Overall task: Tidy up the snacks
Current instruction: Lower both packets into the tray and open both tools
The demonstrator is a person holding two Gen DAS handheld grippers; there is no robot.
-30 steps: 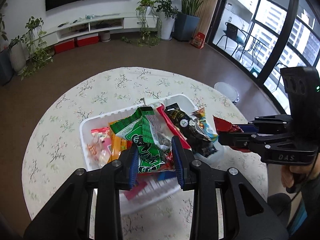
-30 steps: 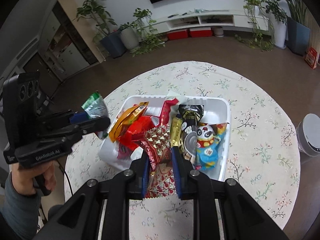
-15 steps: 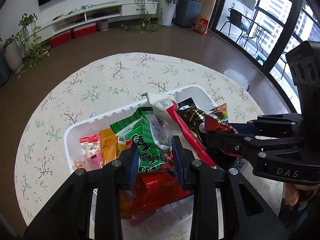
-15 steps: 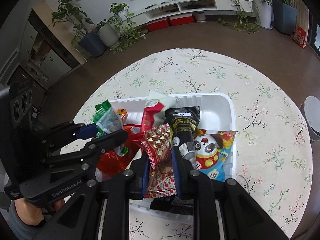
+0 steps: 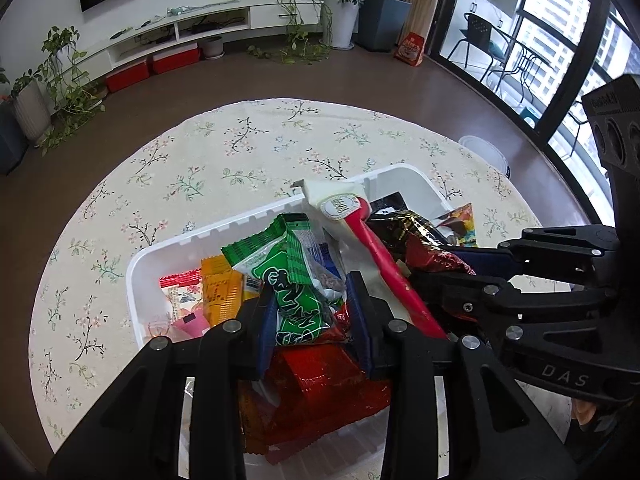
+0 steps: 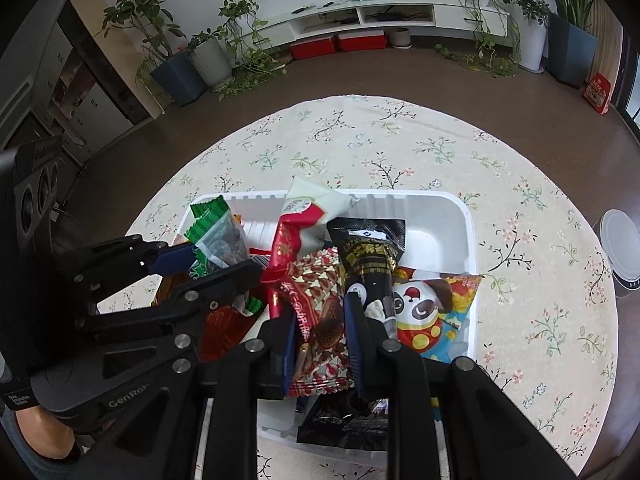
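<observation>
A white plastic bin (image 5: pixel 256 216) (image 6: pixel 452 208) full of snack packets sits on the round floral table. My left gripper (image 5: pixel 310 304) is shut on a green packet (image 5: pixel 296 292) and holds it over the bin's left half; that gripper and its green packet also show in the right wrist view (image 6: pixel 218 236). My right gripper (image 6: pixel 318 316) is shut on a red and gold packet (image 6: pixel 320 312) over the bin's middle; that packet (image 5: pixel 434 256) shows in the left wrist view too. A black packet (image 6: pixel 370 256) and a panda packet (image 6: pixel 424 312) lie beside it.
The floral tablecloth (image 5: pixel 240 148) covers the round table. A white lidded bin (image 6: pixel 620 240) stands on the floor at the right. Potted plants (image 6: pixel 204 56) and a low TV shelf (image 6: pixel 380 12) stand far off.
Both grippers have moved forward and lower over the bin with their packets held, and they have come closer to each other.
</observation>
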